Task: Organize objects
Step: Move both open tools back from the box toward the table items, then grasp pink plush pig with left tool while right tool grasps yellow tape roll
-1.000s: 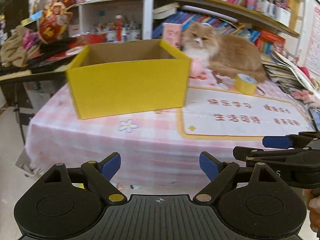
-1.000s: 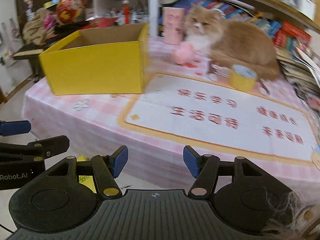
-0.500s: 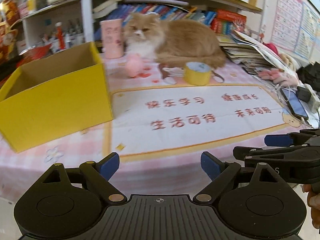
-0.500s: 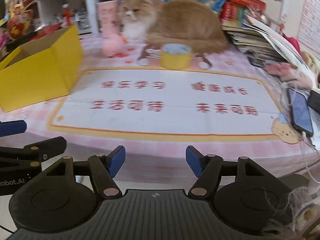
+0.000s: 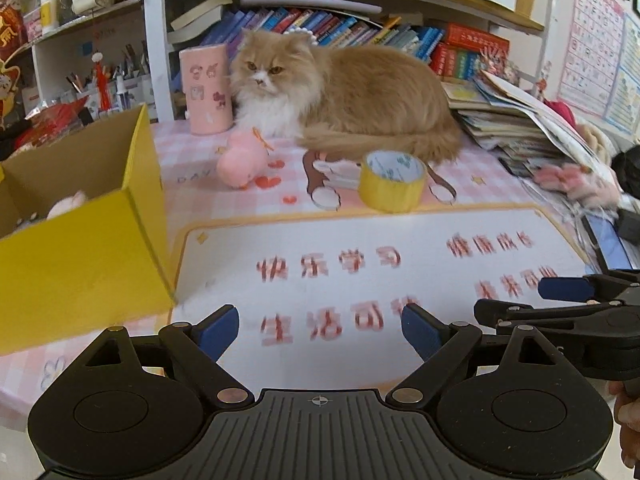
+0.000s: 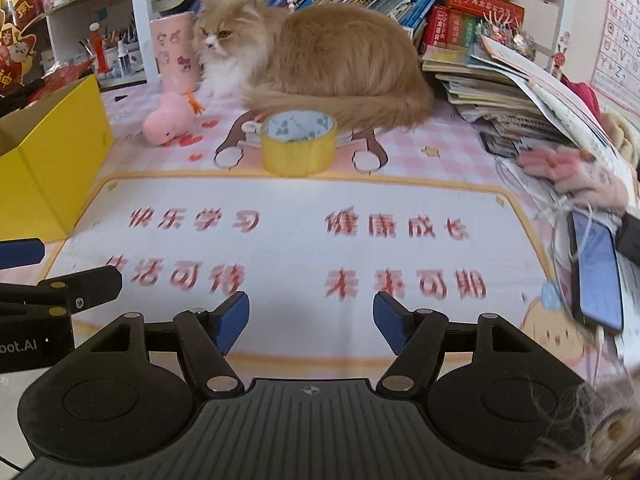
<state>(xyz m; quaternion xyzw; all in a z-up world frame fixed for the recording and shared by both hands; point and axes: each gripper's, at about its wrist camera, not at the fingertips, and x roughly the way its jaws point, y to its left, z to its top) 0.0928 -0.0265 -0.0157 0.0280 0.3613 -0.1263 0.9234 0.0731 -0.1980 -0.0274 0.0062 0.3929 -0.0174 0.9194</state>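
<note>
A yellow cardboard box (image 5: 88,256) (image 6: 48,160) stands at the table's left with a small plush toy (image 5: 66,206) inside. A pink plush toy (image 5: 242,158) (image 6: 170,118) and a roll of yellow tape (image 5: 392,184) (image 6: 298,146) lie further back, in front of a cat. My left gripper (image 5: 320,330) is open over the near part of the white mat, nothing between its fingers. My right gripper (image 6: 311,322) is also over the mat's near edge; its jaws are opening and hold nothing. Each gripper shows at the edge of the other's view.
A fluffy orange cat (image 5: 344,96) (image 6: 316,60) lies at the table's back beside a pink cup (image 5: 206,90). Stacked books and papers (image 6: 516,92) fill the right side, with pink gloves (image 6: 576,174) and a phone (image 6: 596,276). Shelves of books stand behind.
Both views have swept rightwards: the yellow box slid to the left edge, and the tape, pink toy and cat came nearer and more central. The right gripper's jaws widened a little.
</note>
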